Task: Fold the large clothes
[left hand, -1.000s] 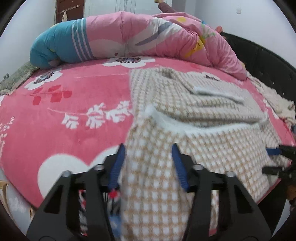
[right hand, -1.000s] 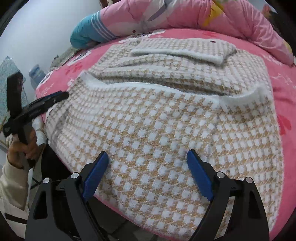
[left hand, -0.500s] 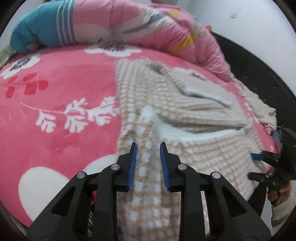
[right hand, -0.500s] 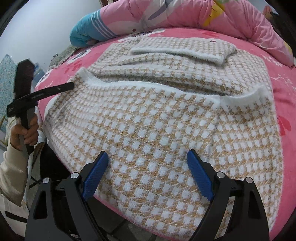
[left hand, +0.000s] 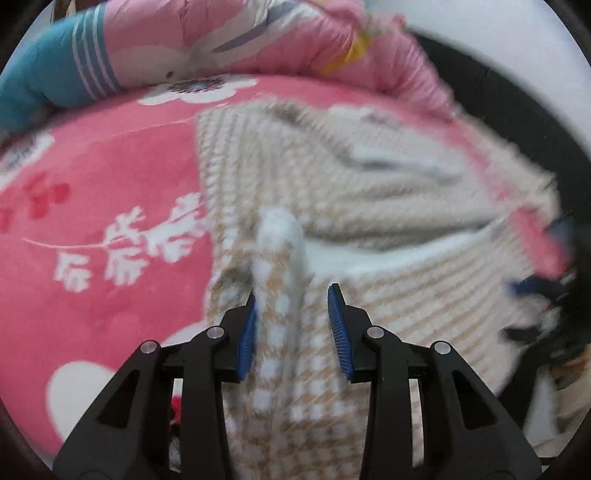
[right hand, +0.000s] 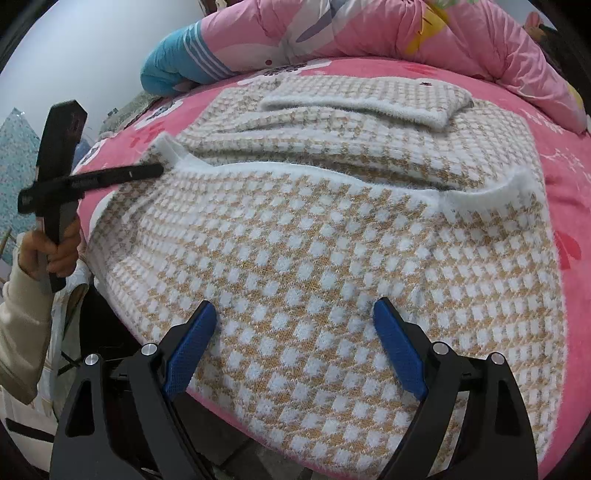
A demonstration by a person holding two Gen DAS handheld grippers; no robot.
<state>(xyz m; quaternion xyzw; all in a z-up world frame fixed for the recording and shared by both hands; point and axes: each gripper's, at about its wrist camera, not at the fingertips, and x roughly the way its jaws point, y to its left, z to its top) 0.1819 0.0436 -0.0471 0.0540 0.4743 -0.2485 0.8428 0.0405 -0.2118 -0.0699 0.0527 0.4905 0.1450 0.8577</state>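
Observation:
A large tan-and-white checked knit garment [right hand: 314, 229] lies spread on the bed, its sleeves folded across the upper part. In the left wrist view my left gripper [left hand: 293, 317] holds a pinched ridge of the garment [left hand: 280, 295] at its white-trimmed left corner; the left pad touches it, the right pad stands a little off. From the right wrist view this gripper [right hand: 147, 171] meets the corner near the bed's left edge. My right gripper [right hand: 291, 343] is open wide and empty, low over the garment's near hem.
The bed has a pink floral blanket [left hand: 103, 206]. A rolled pink and blue quilt [right hand: 332, 33] lies along the far side. A dark bed frame [left hand: 517, 92] rises on the right. The bed's front edge drops off just under my right gripper.
My left gripper narrowed onto the garment's left corner and moved forward, bunching it into a ridge; its jaws now stand slightly wider than half a second ago. My right gripper has stayed open and still.

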